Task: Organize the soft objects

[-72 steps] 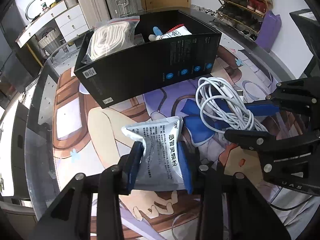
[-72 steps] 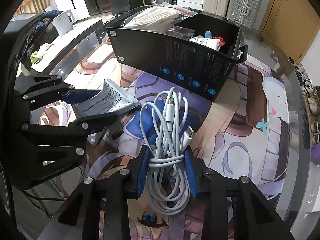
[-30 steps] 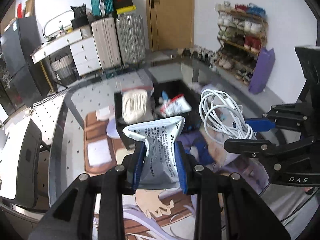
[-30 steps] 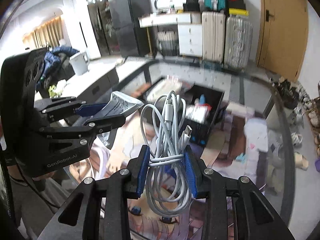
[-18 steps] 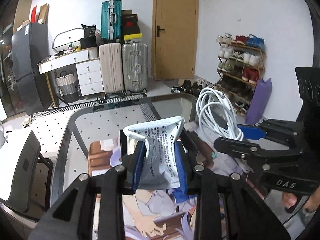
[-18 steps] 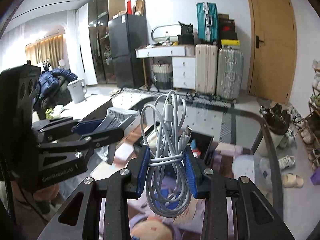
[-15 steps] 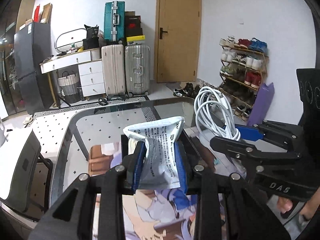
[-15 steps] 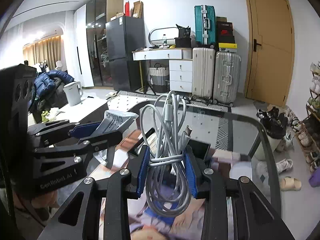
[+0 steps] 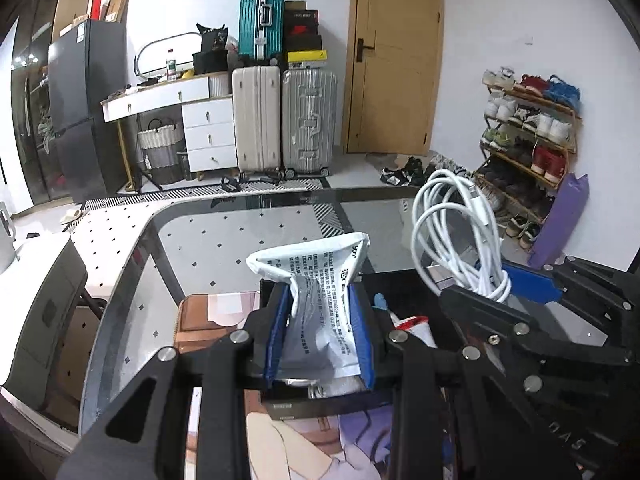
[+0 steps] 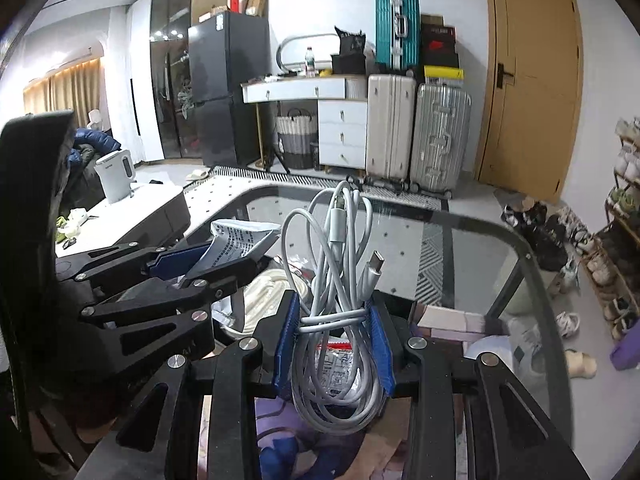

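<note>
— Glass table [image 9: 224, 240] with a cartoon-print mat [image 9: 304, 448], a bedroom behind it: how far along would you say the tidying is?

— Partway, I judge. Both tools are loaded and raised above the table. Left gripper [image 9: 320, 336] is clamped on a white printed sachet [image 9: 316, 288]; right gripper [image 10: 334, 344] is pinched around a coiled white cable [image 10: 340, 280], its plug end sticking up.

— And the black box [image 9: 404, 284]?

— Just beyond and below the fingers. A bagged roll of white cord [image 10: 272, 292] and a red-and-white packet [image 10: 332, 356] already lie inside, plus a small blue-tipped thing [image 9: 379, 301] I can't identify. So those look done; the two held items are not yet in.

— Count?

— One sachet, one cable, one box, two grippers. Inside the box I can make out three items; more may be hidden behind the fingers.

— What's left?

— Lower each over the box and let go, I'd guess.
</note>
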Demonstrator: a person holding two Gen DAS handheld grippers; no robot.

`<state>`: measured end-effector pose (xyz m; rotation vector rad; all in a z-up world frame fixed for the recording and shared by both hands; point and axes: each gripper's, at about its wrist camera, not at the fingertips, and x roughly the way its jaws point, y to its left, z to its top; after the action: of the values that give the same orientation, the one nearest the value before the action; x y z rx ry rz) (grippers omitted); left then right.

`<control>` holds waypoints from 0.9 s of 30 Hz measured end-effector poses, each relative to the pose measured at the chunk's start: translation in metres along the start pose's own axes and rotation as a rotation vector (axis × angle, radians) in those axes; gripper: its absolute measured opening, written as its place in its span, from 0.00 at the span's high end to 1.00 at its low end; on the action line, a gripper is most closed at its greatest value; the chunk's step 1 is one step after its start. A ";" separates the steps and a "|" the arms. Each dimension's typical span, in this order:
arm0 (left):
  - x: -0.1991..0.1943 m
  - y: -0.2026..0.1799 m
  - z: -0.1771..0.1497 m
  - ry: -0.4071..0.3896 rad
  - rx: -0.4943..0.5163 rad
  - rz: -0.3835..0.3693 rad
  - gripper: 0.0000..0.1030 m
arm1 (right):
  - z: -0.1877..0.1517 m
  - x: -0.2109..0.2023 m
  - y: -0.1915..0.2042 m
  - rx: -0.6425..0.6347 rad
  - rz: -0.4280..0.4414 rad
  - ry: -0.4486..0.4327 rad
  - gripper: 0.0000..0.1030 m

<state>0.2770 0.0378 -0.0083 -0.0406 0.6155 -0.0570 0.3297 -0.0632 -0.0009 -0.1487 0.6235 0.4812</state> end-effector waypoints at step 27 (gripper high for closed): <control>0.052 -0.007 -0.021 0.178 -0.002 0.090 0.55 | -0.032 0.071 -0.030 0.108 0.042 0.167 0.66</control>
<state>0.3070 0.0271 -0.0547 -0.0099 0.7948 0.0274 0.3775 -0.0704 -0.0691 -0.0741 0.8153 0.4778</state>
